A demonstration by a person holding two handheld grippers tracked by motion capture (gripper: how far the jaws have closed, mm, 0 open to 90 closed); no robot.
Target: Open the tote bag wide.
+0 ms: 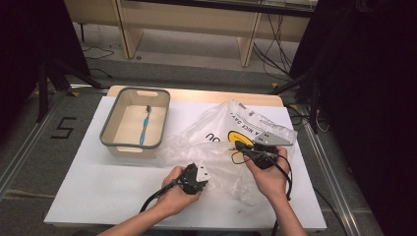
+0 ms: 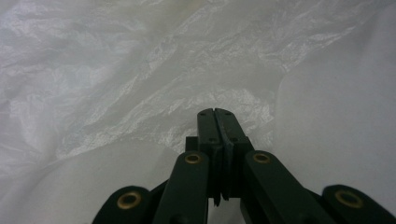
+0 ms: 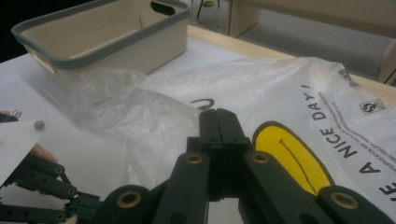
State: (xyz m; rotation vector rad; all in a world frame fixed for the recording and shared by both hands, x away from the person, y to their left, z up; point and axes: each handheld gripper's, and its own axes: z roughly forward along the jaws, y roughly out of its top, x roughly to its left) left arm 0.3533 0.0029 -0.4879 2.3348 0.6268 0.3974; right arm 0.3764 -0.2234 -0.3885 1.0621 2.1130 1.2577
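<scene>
white paper covers the tabletop (image 1: 98, 187), with a wooden edge at its far side, black curtains to either side and a grey floor with cables beyond.

in the left gripper view the jaws of the left gripper (image 2: 217, 113) stand pressed together, their tips against crinkled film of the plastic bag (image 2: 140, 93); whether a fold is pinched between them cannot be told. in the right gripper view the jaws of the right gripper (image 3: 218, 113) are likewise together, over the bag (image 3: 261, 88) beside its yellow smiley print (image 3: 289, 158); again a thin layer may be caught, but it is not visible. from above, the left gripper (image 1: 195, 176) sits at the bag's near left edge and the right gripper (image 1: 255, 147) on its printed middle, each held in a hand.

the bag (image 1: 231, 142) lies crumpled and flat on the right half of the tabletop, its left edge touching the basket (image 1: 110, 115). the basket, beige with a grey rim, stands at the far left and holds a blue toothbrush (image 1: 144, 127) lying lengthwise.

the step in hand looks like taking hold of the bag's two layers to work its mouth open. the next move probably calls for each gripper to seize a single layer and pull apart gently, since the film is slippery and tears or slips easily; lifting a little would show whether both holds are real.
</scene>
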